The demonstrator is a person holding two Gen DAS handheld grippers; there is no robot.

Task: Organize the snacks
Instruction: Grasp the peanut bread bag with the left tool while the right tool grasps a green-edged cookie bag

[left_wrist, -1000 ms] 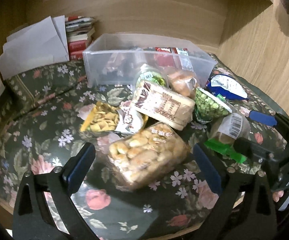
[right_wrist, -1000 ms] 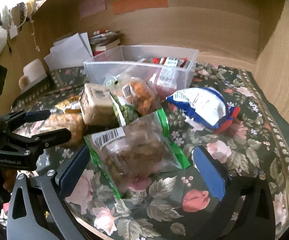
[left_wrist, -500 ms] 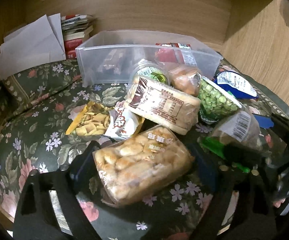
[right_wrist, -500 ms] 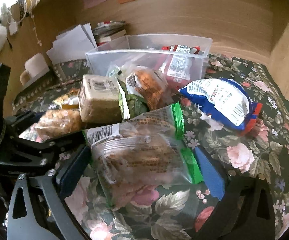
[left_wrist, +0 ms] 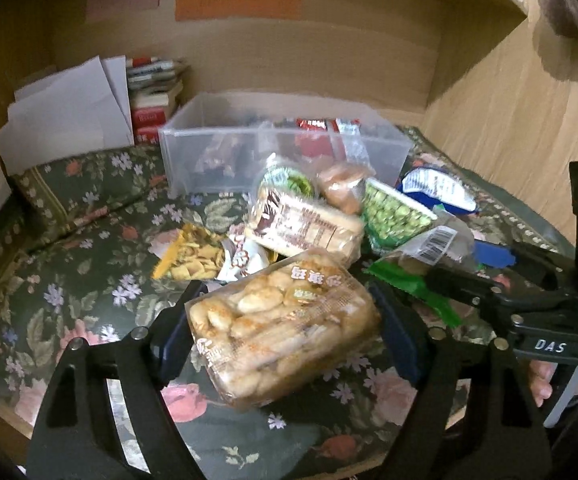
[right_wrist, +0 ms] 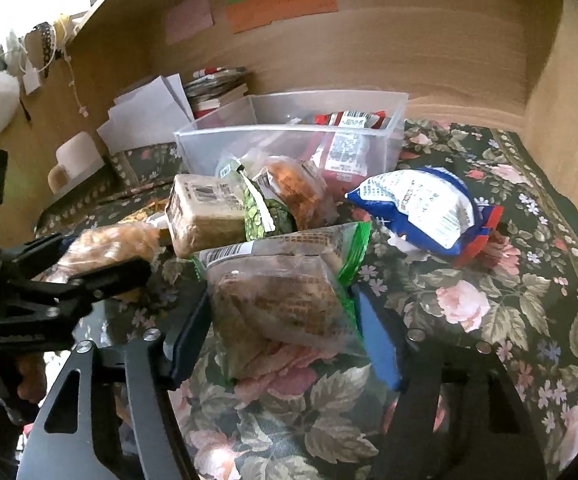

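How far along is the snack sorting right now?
Early. The clear bin holds a few red packets. The left gripper is closing on a biscuit pack, the right gripper on a green-edged bag. The blue bag, green peas and others still lie outside.

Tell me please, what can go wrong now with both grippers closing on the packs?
1. The left gripper is closing on the biscuit pack; the biscuits could crack.
2. The right gripper is closing on the soft green-edged bag, which could slip.
3. The two grippers are close together and could collide on the way to the bin.
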